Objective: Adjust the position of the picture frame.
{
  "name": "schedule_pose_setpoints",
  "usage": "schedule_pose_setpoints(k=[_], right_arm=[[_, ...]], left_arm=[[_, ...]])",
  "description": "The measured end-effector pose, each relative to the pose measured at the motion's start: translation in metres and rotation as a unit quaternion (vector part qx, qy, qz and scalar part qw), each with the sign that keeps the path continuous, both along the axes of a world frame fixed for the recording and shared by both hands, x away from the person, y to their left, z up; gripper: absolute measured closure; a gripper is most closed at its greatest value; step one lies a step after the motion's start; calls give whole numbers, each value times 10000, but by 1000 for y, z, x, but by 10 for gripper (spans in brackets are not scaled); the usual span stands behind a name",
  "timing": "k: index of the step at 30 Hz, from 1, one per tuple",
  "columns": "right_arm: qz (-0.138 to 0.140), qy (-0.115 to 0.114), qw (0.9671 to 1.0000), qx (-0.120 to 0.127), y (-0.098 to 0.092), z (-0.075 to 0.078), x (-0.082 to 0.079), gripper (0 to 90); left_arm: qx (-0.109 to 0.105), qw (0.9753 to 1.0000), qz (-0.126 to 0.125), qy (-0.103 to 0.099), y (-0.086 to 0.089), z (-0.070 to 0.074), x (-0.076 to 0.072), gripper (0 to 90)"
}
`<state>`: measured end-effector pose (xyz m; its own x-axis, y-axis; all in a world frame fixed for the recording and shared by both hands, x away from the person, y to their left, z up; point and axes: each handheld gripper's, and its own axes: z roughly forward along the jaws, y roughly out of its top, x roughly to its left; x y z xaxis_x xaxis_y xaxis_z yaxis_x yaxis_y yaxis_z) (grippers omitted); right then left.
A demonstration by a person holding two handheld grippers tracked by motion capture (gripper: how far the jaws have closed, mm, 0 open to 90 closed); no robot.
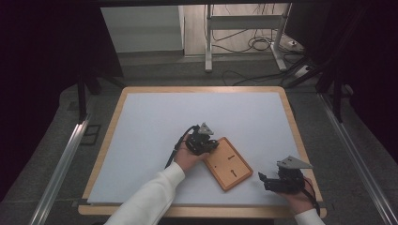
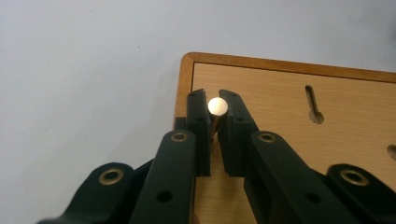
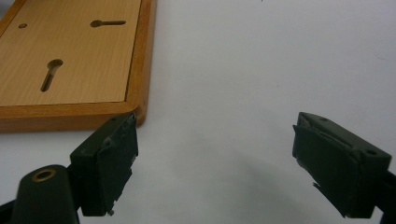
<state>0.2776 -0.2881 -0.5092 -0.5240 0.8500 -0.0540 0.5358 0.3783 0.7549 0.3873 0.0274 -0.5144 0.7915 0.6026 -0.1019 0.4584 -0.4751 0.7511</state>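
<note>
A wooden board (image 1: 228, 163) with keyhole slots lies on the white table top, right of centre. My left gripper (image 1: 206, 144) hangs over the board's far left corner, shut on a small brass screw (image 2: 216, 108) whose round pale head shows between the jaws. In the left gripper view the board (image 2: 299, 107) has a raised rim and a keyhole slot (image 2: 313, 103). My right gripper (image 1: 265, 180) rests near the table's front right edge, open, with nothing between its fingers. Its own view shows the board's corner (image 3: 74, 60) to the upper left, with two keyhole slots in it.
The white table top (image 1: 155, 136) has a wooden border and wide bare areas left and behind the board. Metal rails run along both sides of the table. A stand's legs and cables sit on the floor beyond the far edge.
</note>
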Motion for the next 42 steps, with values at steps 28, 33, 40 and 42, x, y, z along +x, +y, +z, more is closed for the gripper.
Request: schedule_pose_setpoints(k=[28,33,40,42], right_arm=[[-43,-74,10000,30,-2,2,-1,145],[-42,-58,10000,17,-1,1,0,145],[-41,-39,10000,-3,0,0,0,145],[-41,-42,10000,-8,1,0,0,146]], left_arm=[[-21,9999,158,42,32,19,1,837],[34,9997,251,14,52,20,1,836],[55,9992,385,49,77,16,2,835],[56,9993,379,36,79,17,2,835]])
